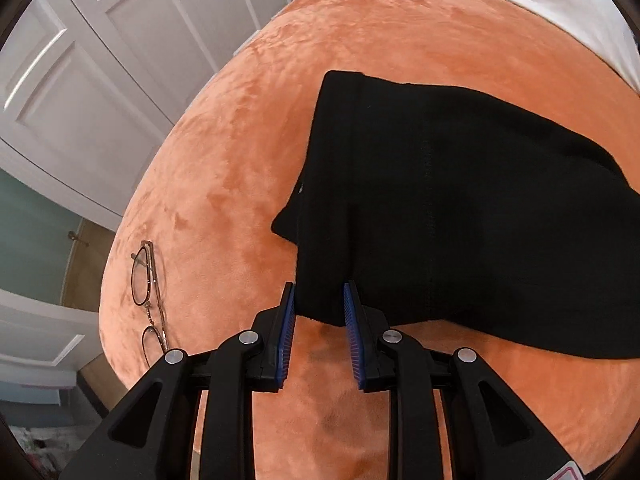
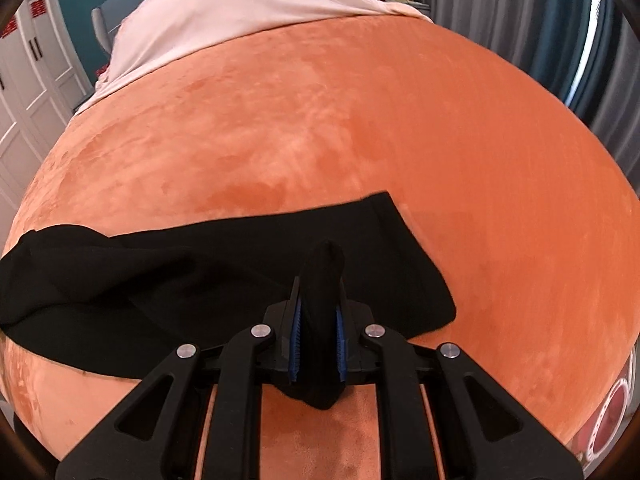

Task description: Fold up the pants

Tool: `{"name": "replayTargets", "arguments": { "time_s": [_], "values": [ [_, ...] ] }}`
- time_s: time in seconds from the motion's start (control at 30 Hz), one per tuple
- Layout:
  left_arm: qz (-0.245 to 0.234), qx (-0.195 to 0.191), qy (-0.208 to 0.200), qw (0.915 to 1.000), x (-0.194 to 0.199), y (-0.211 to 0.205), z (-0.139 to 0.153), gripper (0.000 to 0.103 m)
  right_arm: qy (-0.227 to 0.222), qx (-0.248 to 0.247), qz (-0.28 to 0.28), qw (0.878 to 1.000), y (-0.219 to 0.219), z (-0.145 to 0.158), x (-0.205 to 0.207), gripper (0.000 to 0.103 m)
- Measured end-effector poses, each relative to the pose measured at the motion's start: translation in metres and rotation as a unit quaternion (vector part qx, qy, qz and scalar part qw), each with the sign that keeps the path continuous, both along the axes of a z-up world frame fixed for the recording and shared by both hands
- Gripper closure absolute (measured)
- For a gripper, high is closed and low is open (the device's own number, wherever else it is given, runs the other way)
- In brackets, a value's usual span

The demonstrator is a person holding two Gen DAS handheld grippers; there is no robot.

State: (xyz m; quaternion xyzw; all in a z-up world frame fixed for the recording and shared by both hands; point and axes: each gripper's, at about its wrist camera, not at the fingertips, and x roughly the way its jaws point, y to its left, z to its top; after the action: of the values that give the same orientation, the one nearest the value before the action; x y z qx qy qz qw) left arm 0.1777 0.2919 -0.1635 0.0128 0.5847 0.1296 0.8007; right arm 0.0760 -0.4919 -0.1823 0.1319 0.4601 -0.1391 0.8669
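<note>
Black pants (image 1: 460,208) lie on an orange plush bed cover (image 1: 360,60). In the left wrist view my left gripper (image 1: 319,300) stands open, its blue pads on either side of the pants' near edge, not pressed on it. In the right wrist view the pants (image 2: 200,280) stretch across from the left. My right gripper (image 2: 319,320) is shut on a bunched fold of the pants' near edge, which sticks up between the pads and hangs out below them.
A pair of glasses (image 1: 148,292) lies on the cover near its left edge. A white sheet (image 2: 224,12) covers the far end of the bed. White cupboard doors (image 1: 80,80) stand to the left, curtains (image 2: 560,20) to the right.
</note>
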Motion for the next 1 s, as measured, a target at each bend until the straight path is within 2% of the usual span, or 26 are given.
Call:
{"name": "replayTargets", "arguments": {
  "time_s": [0.1, 0.17, 0.2, 0.3, 0.33, 0.37, 0.4, 0.47, 0.5, 0.53, 0.57, 0.63, 0.67, 0.73, 0.8, 0.87, 0.9, 1.0],
  "values": [
    [0.002, 0.002, -0.009, 1.0, 0.0, -0.002, 0.01, 0.08, 0.001, -0.003, -0.005, 1.0, -0.001, 0.001, 0.001, 0.091],
    [0.006, 0.0, -0.015, 0.9999, -0.001, -0.001, 0.016, 0.078, -0.013, -0.003, -0.013, 1.0, -0.005, 0.012, 0.005, 0.09],
    [0.007, 0.001, -0.014, 0.9999, 0.0, -0.001, 0.015, 0.078, -0.033, -0.01, -0.015, 0.999, -0.006, 0.025, 0.007, 0.09],
    [0.006, 0.025, 0.001, 0.9997, 0.001, -0.004, 0.009, 0.077, -0.146, -0.031, -0.009, 0.989, -0.004, 0.082, 0.001, 0.089],
    [0.006, 0.044, 0.007, 0.999, 0.001, -0.005, 0.006, 0.077, -0.153, -0.051, 0.003, 0.987, -0.001, 0.086, -0.002, 0.087],
    [0.007, 0.052, 0.012, 0.9985, 0.0, -0.004, 0.003, 0.077, -0.142, -0.074, 0.015, 0.987, 0.001, 0.083, -0.002, 0.085],
    [0.011, 0.051, 0.017, 0.9985, -0.002, -0.002, -0.001, 0.077, -0.099, -0.104, 0.024, 0.989, 0.001, 0.063, -0.001, 0.08],
    [0.023, 0.042, 0.023, 0.9986, -0.008, 0.0, -0.003, 0.077, -0.013, -0.098, 0.029, 0.995, -0.009, 0.02, -0.004, 0.079],
    [0.025, 0.038, 0.021, 0.9988, -0.012, -0.001, -0.001, 0.077, 0.022, -0.085, 0.028, 0.996, -0.014, -0.001, -0.01, 0.073],
    [0.024, 0.038, 0.016, 0.9989, -0.016, -0.004, 0.002, 0.077, 0.039, -0.078, 0.016, 0.996, -0.017, -0.016, -0.024, 0.071],
    [0.018, 0.041, 0.008, 0.999, -0.02, -0.008, 0.008, 0.077, 0.034, -0.075, 0.002, 0.997, -0.018, -0.019, -0.036, 0.066],
    [0.004, 0.043, -0.01, 0.999, -0.027, -0.019, 0.022, 0.077, -0.005, -0.05, -0.04, 0.998, -0.021, -0.011, -0.062, 0.042],
    [-0.003, 0.039, -0.021, 0.999, -0.029, -0.027, 0.031, 0.077, -0.024, -0.034, -0.062, 0.997, -0.023, -0.004, -0.072, 0.037],
    [-0.016, 0.023, -0.04, 0.9988, -0.032, -0.044, 0.047, 0.073, -0.064, 0.003, -0.098, 0.993, -0.027, 0.011, -0.087, 0.034],
    [-0.026, 0.004, -0.058, 0.998, -0.036, -0.063, 0.06, 0.06, -0.096, 0.07, -0.122, 0.985, -0.037, 0.022, -0.096, 0.034],
    [-0.043, -0.025, -0.077, 0.9958, -0.041, -0.09, 0.072, 0.056, -0.125, 0.172, -0.146, 0.966, -0.049, 0.025, -0.103, 0.034],
    [-0.05, -0.032, -0.08, 0.995, -0.042, -0.099, 0.075, 0.056, -0.122, 0.206, -0.159, 0.958, -0.054, 0.021, -0.102, 0.034],
    [-0.076, -0.069, -0.086, 0.991, -0.048, -0.135, 0.08, 0.056, -0.071, 0.327, -0.204, 0.92, -0.068, -0.008, -0.093, 0.034]
  ]
}}
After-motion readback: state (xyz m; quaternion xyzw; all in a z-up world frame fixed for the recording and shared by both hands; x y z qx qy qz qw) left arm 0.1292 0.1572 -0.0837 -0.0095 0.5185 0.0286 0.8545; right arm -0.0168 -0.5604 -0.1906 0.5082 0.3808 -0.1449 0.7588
